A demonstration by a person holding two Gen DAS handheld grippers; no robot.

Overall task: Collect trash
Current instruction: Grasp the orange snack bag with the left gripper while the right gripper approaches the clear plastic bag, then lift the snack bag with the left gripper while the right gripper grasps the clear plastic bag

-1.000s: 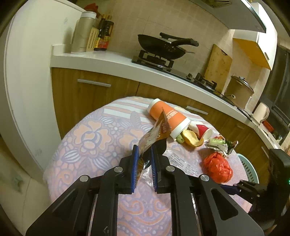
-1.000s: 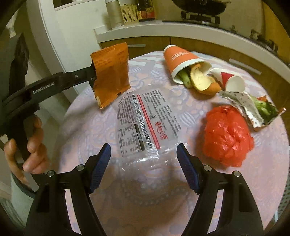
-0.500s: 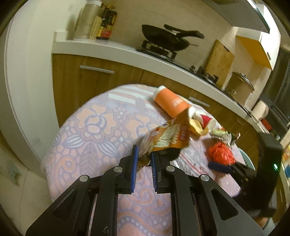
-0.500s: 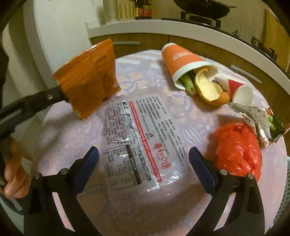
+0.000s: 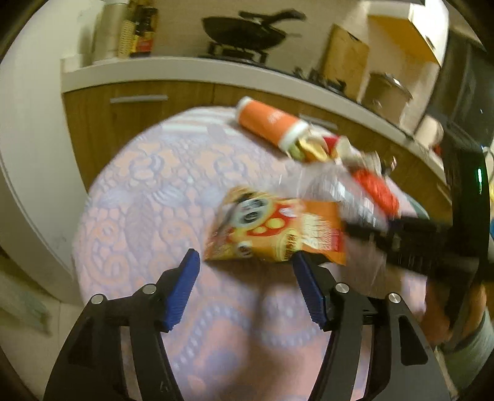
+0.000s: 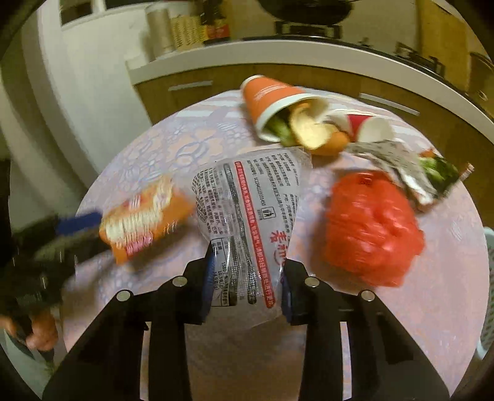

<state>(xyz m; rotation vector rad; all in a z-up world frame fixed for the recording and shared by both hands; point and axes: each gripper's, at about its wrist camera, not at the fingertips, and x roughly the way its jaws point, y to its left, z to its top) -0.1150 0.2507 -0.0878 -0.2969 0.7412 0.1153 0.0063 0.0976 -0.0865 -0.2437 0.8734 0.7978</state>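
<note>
A round table [image 5: 129,191] under a pink and lilac flowered cloth fills both views, with a wooden kitchen cabinet [image 5: 139,105] and white counter behind it. On the counter stand a black wok [image 5: 247,29] on the hob and some bottles [image 5: 139,27] at the left end.

The trash lies mostly on the far right part of the table. The crumpled red plastic bag [image 6: 370,228] is the bulkiest piece, resting right of the right gripper. Beyond it an orange paper cup [image 6: 271,98] lies on its side with green stalks and an orange peel [image 6: 315,135] spilling from its mouth, a small red and white cup [image 6: 367,126] just beside them, and a torn wrapper with greens [image 6: 413,172] near the bag.

The clear printed plastic bag [image 6: 253,209] is pinched at its near end between the fingers of the right gripper [image 6: 247,277], the rest of it fanning out ahead.

The orange snack packet [image 5: 274,228] sits just ahead of the left gripper [image 5: 247,283], whose jaws are spread wide and not gripping it; blur hides whether it rests flat on the cloth
</note>
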